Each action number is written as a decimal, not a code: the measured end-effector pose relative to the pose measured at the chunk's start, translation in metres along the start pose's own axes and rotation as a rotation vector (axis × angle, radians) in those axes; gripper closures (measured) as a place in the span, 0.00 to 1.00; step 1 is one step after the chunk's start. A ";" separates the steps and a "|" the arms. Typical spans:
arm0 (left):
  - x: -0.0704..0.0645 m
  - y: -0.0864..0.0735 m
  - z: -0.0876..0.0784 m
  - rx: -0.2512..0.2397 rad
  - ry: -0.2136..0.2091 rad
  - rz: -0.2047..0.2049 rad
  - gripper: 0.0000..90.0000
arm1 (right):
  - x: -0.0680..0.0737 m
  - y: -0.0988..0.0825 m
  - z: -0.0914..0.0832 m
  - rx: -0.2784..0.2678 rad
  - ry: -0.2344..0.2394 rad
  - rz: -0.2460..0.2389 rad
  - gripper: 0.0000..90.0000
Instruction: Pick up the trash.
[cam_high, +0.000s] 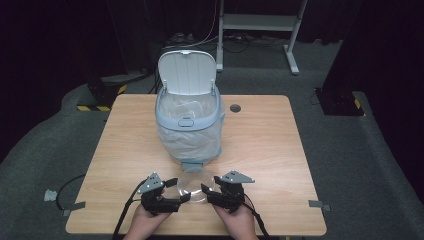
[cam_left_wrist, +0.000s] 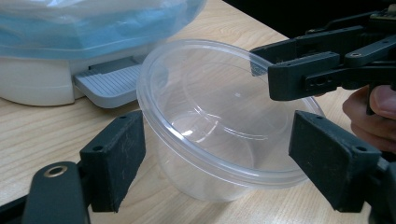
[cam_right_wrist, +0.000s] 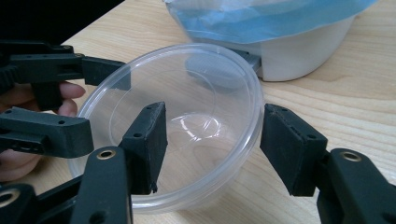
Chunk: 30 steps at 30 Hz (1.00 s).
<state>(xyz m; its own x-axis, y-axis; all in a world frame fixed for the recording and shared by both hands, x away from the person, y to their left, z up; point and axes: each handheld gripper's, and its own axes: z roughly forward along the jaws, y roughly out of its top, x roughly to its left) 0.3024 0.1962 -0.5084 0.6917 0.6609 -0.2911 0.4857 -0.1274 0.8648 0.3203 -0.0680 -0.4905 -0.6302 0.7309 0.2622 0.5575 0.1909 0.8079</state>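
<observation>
Because the bowl is so clear and light, I come at it from both sides at once. On the left, the left gripper (cam_high: 180, 190) rests in the person's hand with its jaws spread wide, one black pad to each side of the bowl (cam_high: 192, 187). In the left gripper view the near pad sits right at the rim, but I cannot tell whether either pad actually presses on the plastic.

The bowl itself stands on the wooden table (cam_high: 260, 145), near its front edge, between the two grippers and just in front of the bin's pedal (cam_left_wrist: 109, 84). It is a round, thin-walled tub of transparent plastic – glossy, with a rolled lip and a stepped ring in its floor (the wood grain shows straight through it). Behind it rises the pedal bin (cam_high: 189, 125), pale blue-grey, its ribbed lid (cam_high: 187, 72) standing open and a filmy clear liner (cam_high: 190, 145) draped over the rim and down the sides, which I judge is where the bowl is meant to go.

On the right, the right gripper (cam_high: 210, 183) straddles the bowl's wall – one pad inside the tub, the other outside, with a visible gap to the rim. It stands open and holds nothing.
</observation>
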 end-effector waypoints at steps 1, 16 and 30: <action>0.000 0.000 0.000 0.002 -0.004 -0.004 0.21 | -0.001 0.000 0.000 0.000 0.006 0.006 0.45; -0.002 0.001 -0.006 -0.032 0.002 0.049 0.41 | -0.001 0.000 -0.006 -0.023 -0.008 -0.008 0.57; -0.001 0.002 -0.011 -0.057 -0.002 0.047 0.56 | -0.006 -0.002 -0.016 -0.038 -0.001 0.023 0.55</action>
<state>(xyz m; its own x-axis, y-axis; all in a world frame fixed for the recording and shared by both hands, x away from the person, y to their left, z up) 0.2964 0.2033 -0.5020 0.7144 0.6534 -0.2505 0.4214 -0.1160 0.8994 0.3143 -0.0836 -0.4849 -0.6171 0.7353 0.2802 0.5505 0.1491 0.8214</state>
